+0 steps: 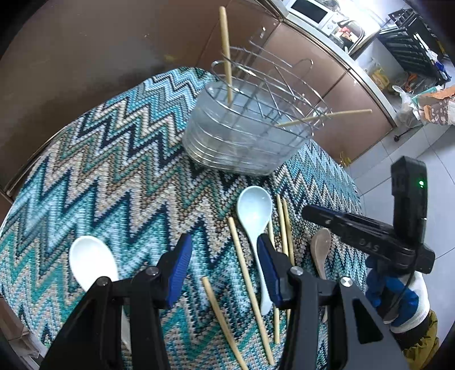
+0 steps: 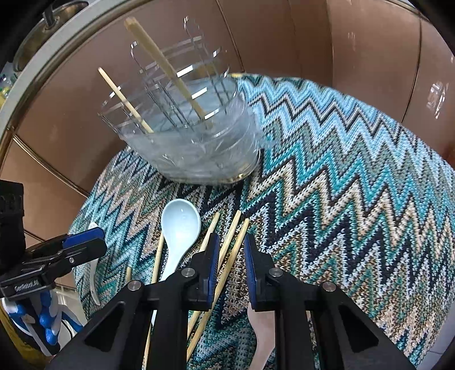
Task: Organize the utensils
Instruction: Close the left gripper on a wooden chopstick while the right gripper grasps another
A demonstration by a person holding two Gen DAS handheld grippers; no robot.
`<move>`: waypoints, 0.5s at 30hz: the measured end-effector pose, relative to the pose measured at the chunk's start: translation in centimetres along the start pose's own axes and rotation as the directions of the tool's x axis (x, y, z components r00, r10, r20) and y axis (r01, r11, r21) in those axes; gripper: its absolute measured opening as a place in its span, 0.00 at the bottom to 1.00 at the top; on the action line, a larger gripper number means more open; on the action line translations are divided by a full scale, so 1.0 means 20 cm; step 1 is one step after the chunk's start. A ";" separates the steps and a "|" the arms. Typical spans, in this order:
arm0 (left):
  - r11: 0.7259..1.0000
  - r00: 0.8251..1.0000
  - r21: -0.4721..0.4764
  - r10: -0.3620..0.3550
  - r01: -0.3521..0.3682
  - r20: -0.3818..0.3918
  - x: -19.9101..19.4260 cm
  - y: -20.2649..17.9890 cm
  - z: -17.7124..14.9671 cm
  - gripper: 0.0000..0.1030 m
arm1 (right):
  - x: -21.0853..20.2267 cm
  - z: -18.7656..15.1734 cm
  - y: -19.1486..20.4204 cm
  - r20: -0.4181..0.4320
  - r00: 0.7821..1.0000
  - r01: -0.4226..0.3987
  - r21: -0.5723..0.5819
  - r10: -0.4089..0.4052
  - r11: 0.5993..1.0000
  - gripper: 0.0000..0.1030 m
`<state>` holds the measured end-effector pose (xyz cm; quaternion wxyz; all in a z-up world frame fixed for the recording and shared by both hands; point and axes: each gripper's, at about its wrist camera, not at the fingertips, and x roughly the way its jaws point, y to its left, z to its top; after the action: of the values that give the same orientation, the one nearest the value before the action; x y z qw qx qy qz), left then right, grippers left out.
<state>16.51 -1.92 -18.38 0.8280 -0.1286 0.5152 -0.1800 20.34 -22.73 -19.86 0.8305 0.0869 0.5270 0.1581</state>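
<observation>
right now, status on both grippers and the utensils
Left gripper open, empty, over the light blue spoon. Right gripper open, empty, above loose chopsticks. Two chopsticks already in the holder. Nothing blocking.

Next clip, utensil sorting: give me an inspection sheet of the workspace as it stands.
Surface: zigzag cloth covers the round table.
Job's things: wire utensil rack holds two chopsticks; pale blue spoon, white spoon, brownish spoon and loose chopsticks lie on the cloth.
Clutter: nothing seen.
Grippers: left gripper and right gripper open, empty.
Cables: thin cable at the gloved right hand.
Surroundings: brown cabinets, microwave.
</observation>
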 end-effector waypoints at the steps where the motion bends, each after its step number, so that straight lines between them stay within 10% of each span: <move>1: 1.000 1.000 0.000 0.001 -0.001 -0.009 0.02 -0.01 0.01 0.41 | 0.02 0.00 0.00 -0.011 1.000 0.004 -0.001 -0.004 1.000 0.16; 15: 1.000 0.993 -0.020 0.009 -0.011 -0.121 0.21 -0.03 0.06 0.31 | 0.23 0.07 0.02 -0.109 0.992 0.067 -0.034 -0.070 0.997 0.13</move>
<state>19.29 -4.19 -21.05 0.7947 -0.1235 0.5671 -0.1780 23.24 -20.65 -23.02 0.8065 0.0473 0.5720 0.1420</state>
